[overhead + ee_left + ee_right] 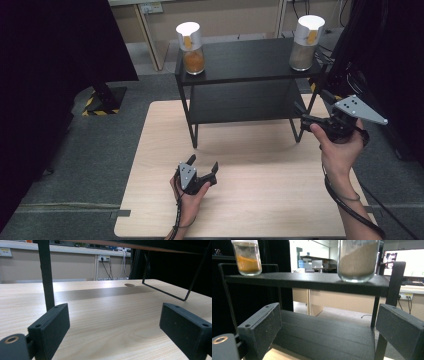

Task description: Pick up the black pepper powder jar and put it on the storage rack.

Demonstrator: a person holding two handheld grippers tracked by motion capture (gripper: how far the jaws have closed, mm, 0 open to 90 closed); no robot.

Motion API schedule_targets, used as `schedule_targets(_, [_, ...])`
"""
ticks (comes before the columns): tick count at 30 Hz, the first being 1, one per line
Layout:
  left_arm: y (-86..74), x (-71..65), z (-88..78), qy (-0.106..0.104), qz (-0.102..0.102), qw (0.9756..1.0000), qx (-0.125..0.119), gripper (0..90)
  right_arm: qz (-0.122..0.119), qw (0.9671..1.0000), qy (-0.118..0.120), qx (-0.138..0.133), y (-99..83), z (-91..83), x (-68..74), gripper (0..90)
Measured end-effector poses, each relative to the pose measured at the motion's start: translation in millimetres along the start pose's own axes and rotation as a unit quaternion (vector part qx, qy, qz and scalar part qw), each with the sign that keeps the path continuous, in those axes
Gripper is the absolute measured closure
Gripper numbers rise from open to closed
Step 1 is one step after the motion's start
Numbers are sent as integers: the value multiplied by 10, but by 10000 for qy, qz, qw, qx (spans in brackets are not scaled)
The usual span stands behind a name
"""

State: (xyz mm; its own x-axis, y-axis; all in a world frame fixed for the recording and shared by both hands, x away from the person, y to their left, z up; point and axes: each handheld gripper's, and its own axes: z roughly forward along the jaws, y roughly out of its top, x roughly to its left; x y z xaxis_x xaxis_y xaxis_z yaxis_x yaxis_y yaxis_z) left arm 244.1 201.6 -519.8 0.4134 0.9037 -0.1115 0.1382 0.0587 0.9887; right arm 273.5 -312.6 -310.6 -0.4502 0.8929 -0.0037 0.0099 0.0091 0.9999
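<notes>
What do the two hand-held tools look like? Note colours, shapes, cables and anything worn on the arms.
Both are black. The left tool has two blocky rectangular jaws with small screw holes, a grey three-cornered plate dotted with holes, and a black cable running back along the forearm. The right tool carries a larger grey plate of the same shape and a thick black cable looping past the wrist. The forearms are bare, with no sleeves.

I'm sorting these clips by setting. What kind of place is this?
Probably a lab or office workroom: a wooden table set on grey carpet, wall sockets with cables plugged in, and a lit computer monitor on a desk behind the black shelf.
</notes>
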Motion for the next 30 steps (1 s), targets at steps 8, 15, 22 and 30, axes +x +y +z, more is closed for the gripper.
schedule_targets(8, [2,0,-1,-4,6,10000,7,88,-14,10000,-4,68,-173,-38,-11,65])
schedule_targets(15, [1,-2,-2,0,4,10000,4,88,-2,9999,-8,129,-290,-78,-30,65])
schedule_targets(22, [-1,-6,-2,4,6,10000,-1,89,99,9997,32,218,-373,-117,-43,66])
schedule_targets(30, [-1,-6,-3,1,2,10000,0,88,169,9994,40,287,-482,-157,-52,65])
